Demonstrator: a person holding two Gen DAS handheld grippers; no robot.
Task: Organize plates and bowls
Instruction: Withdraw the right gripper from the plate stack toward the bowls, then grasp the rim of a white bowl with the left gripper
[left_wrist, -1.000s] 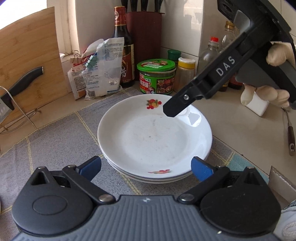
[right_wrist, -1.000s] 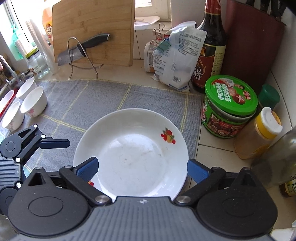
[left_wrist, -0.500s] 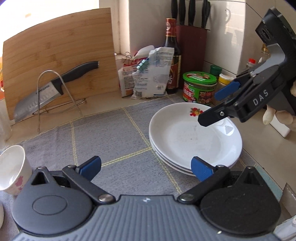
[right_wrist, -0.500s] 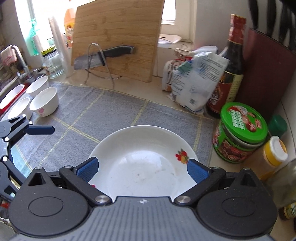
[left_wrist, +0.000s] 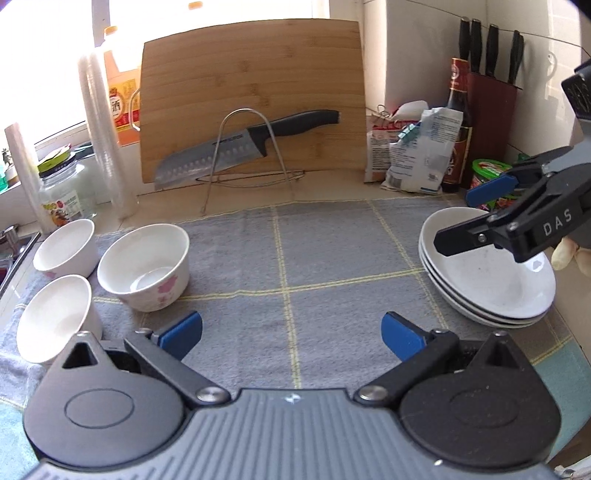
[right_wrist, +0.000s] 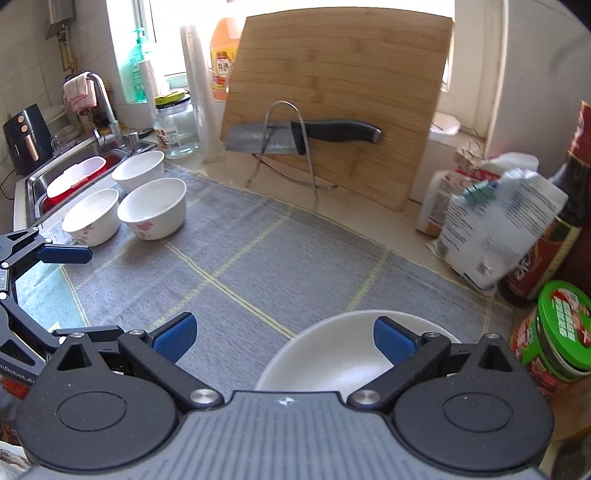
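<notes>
The bench (left_wrist: 332, 188) in front of me was pale beige, and a grey cloth with thin yellow lines (left_wrist: 332, 258) covered most of it. A big wooden cutting board (left_wrist: 251, 92) leaned on the wall behind, and a knife (left_wrist: 247, 142) rested on a wire stand (left_wrist: 258, 155) before it. Strong daylight came through the window (right_wrist: 166, 33) at the back and made it almost white. The walls had light tiles (right_wrist: 22, 62). To the left I saw a steel sink (right_wrist: 74, 162) with a curved tap (right_wrist: 105, 99).
</notes>
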